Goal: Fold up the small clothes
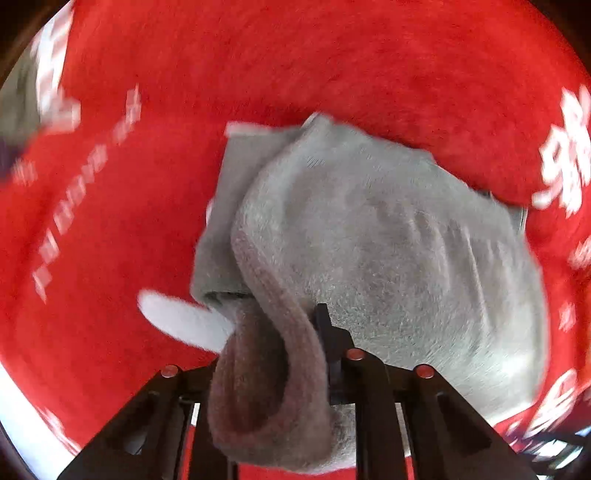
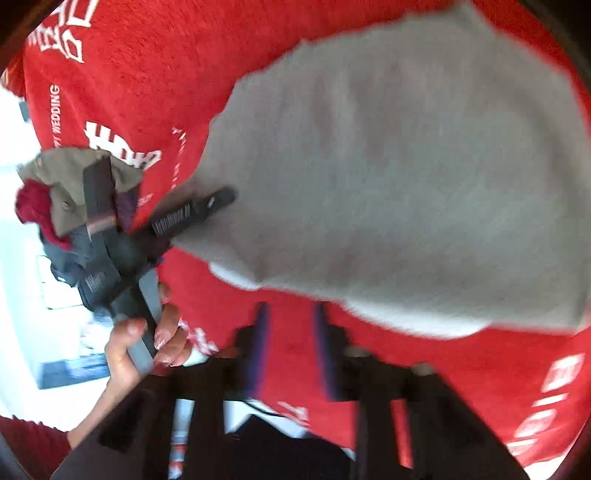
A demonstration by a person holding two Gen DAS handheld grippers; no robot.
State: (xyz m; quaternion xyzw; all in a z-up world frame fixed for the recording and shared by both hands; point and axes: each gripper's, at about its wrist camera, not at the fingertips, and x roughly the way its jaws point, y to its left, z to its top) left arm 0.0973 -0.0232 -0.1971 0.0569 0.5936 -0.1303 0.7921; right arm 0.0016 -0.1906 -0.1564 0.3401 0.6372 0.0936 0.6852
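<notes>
Garment (image 1: 388, 240), grey and fleecy, lies bunched on red cloth (image 1: 258, 66) that covers the whole work surface. Left gripper (image 1: 291, 332) is clamped on the garment's ribbed brownish-grey cuff or hem (image 1: 266, 369): the ribbing is pulled back between the black fingers and hangs toward the camera, jaws nearly closed around it. A white tag-like strip (image 1: 181, 321) pokes out left of the cuff, any text on it too blurred to read. A folded grey layer (image 1: 236, 206) sits under the upper one on the left side.

Right wrist view shows the same grey garment (image 2: 399, 184) spread over the upper right, the left gripper's black finger (image 2: 195, 214) pinching its left edge. A hand (image 2: 144, 347) grips that tool's grey handle (image 2: 144, 314). Right gripper (image 2: 291, 332) hovers just above the red cloth below the garment's near edge, fingers parted with a clear gap, nothing between them.

Writing: white print on the red cloth, "WEDDING" (image 2: 55, 109) readable with a partial word ending in "Y" before it; large white characters (image 2: 122, 146) nearby, and more at top left (image 2: 70, 33), too cut off to read. Pile of other clothes (image 2: 55, 199) at the left edge, olive, dark red and dark blue pieces.
</notes>
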